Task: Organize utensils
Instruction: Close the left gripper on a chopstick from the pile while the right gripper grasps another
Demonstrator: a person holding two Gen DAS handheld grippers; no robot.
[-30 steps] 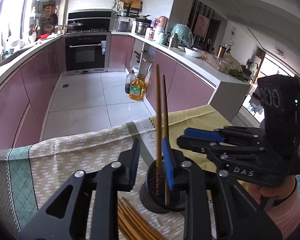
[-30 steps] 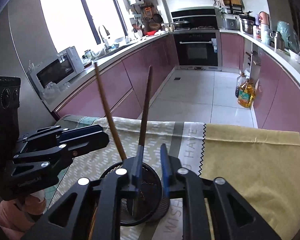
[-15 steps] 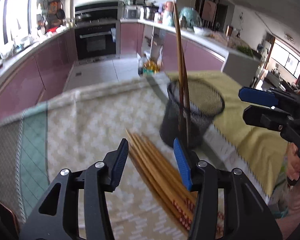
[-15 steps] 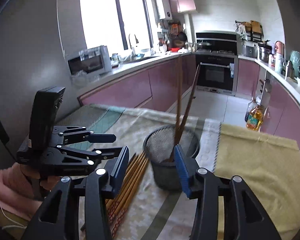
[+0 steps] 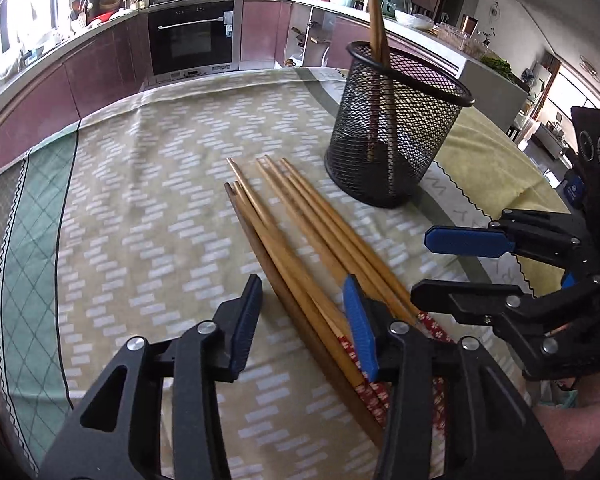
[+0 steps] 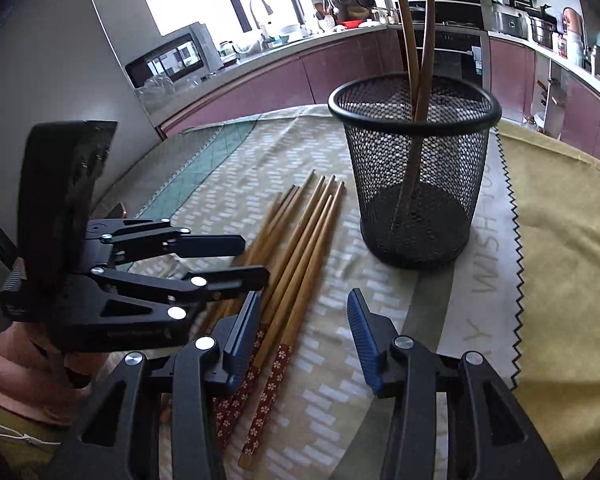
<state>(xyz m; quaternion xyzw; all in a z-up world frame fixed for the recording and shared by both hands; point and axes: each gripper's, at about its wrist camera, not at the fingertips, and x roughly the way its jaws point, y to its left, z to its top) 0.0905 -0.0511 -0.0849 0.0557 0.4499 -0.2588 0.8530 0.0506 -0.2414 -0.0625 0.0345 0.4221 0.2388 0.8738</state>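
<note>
Left wrist view: loose chopsticks [image 5: 300, 236] are laid flat mid-worktop, tapered tips toward the mesh holder [image 5: 394, 128], patterned ends toward the near edge.
Holder: two chopsticks [image 6: 418, 80] are stood upright inside, crossed.
Left gripper [image 5: 300, 320]: angled down over the bundle, jaws closing, some sticks between, not gripped.
Right gripper [image 6: 300, 328]: angled down, jaws parted, one stick between, untouched.

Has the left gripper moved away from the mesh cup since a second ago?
Yes. The left gripper has pulled back from the mesh cup and down over the loose chopsticks on the cloth; its jaws are closing, pads not yet gripping.
</note>
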